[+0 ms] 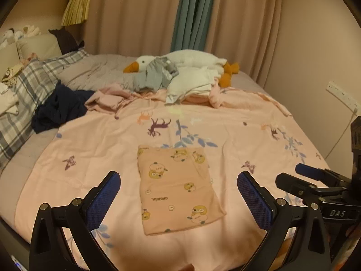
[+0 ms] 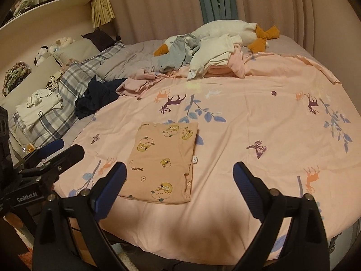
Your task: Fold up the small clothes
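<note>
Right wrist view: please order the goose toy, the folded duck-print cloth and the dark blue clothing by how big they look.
1. Goose toy, longest, though clothes partly cover it.
2. Folded duck-print cloth; it lies nearer the camera, so its true rank against the goose is unsure.
3. Dark blue clothing, crumpled, looks smallest.

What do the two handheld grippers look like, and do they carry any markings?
Both are black. The left gripper and right gripper each have two angled arms with silver pivot bolts and blue textured pads. White lettering: "GenRobot.AI" on the left one, "DAS" on the right.
</note>
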Available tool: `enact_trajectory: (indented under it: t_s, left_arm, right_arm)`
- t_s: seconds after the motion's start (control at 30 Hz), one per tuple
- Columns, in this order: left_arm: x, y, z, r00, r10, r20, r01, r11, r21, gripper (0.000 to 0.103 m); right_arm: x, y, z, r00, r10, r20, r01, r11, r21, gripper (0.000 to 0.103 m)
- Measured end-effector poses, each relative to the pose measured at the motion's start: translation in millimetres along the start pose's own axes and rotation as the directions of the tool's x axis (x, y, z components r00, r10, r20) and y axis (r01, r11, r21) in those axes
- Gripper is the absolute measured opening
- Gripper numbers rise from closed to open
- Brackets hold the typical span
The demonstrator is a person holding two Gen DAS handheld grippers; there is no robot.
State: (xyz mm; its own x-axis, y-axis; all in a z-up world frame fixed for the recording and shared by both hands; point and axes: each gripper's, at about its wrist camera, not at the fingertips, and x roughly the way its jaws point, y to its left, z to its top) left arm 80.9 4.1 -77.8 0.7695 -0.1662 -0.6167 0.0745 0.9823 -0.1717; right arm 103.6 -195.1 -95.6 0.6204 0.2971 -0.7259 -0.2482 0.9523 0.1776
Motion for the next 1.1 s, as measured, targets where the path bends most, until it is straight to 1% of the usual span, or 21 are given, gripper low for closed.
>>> enact_trajectory:
  t_s: [0.07,0.2,0.27,0.33,0.4,0.53,0.63,0.77,0.83,0.9,0.97,1.1]
  left_arm:
    - [-1.1,-0.7,0.8,1.0,-0.003,0.009,0.003,1.0,0.008,0.102]
    - [-3.9,-1.3,1.7,0.999,0.027,0.026,-0.027,1.0,0.002,0.102]
    - [-2.7,1.3,3.4,0.999,0.042,0.02,-0.042,0.999,-0.011,0.102]
    - [-3.3,2.4,2.5,0.999,0.035,0.012,-0.034,0.999,-0.02,0.102]
    - [-0.9,7.1,3.8,1.0,0.024,-0.008,-0.024,0.999,-0.04,0.102]
    - [2.8,15.6,5.3,1.0,0.023,-0.015,-0.024,0.996,-0.086,0.102]
    - [5.1,15.3,4.4,0.999,0.023,-0.032,-0.026,0.995,-0.094,0.102]
    - [4.1,12.0,3.3,0.999,0.029,-0.04,-0.033,0.996,-0.086,0.102]
    - [4.2,13.3,3.6,0.999,0.021,-0.038,-0.024,0.996,-0.085,0.102]
    - [3.8,12.1,3.5,0.999,0.012,-0.039,-0.016,0.996,-0.084,0.102]
    - [3.4,9.7,2.6,0.999,0.019,-0.038,-0.022,0.997,-0.074,0.102]
    - [4.0,6.7,2.0,0.999,0.028,-0.04,-0.03,0.997,-0.069,0.102]
  right_arm:
    - [-2.3,0.8,1.3,1.0,-0.006,0.007,0.006,1.0,0.013,0.097]
    - [-1.2,1.5,9.8,1.0,0.022,0.001,-0.022,0.999,0.028,0.097]
    - [0.7,3.0,13.9,0.999,0.034,-0.007,-0.033,0.999,0.034,0.098]
    - [5.5,3.9,16.6,0.999,0.032,-0.017,-0.031,0.999,0.04,0.1]
    - [13.9,3.4,16.5,0.999,0.024,-0.044,-0.022,0.998,0.058,0.101]
    - [29.5,-2.9,12.7,0.994,0.054,-0.098,-0.043,0.993,0.11,0.101]
    - [36.8,-5.1,8.4,0.99,0.054,-0.134,-0.039,0.993,0.112,0.101]
    - [38.4,-11.7,8.1,0.989,0.03,-0.142,-0.013,0.993,0.121,0.101]
    - [35.6,-13.1,9.7,0.992,0.022,-0.128,-0.006,0.992,0.126,0.101]
    - [34.0,-12.7,11.9,0.993,0.025,-0.118,-0.011,0.993,0.12,0.101]
    - [33.4,-11.3,12.9,0.993,0.033,-0.113,-0.021,0.994,0.107,0.101]
    - [31.7,-11.2,13.3,0.994,0.022,-0.107,-0.011,0.995,0.102,0.101]
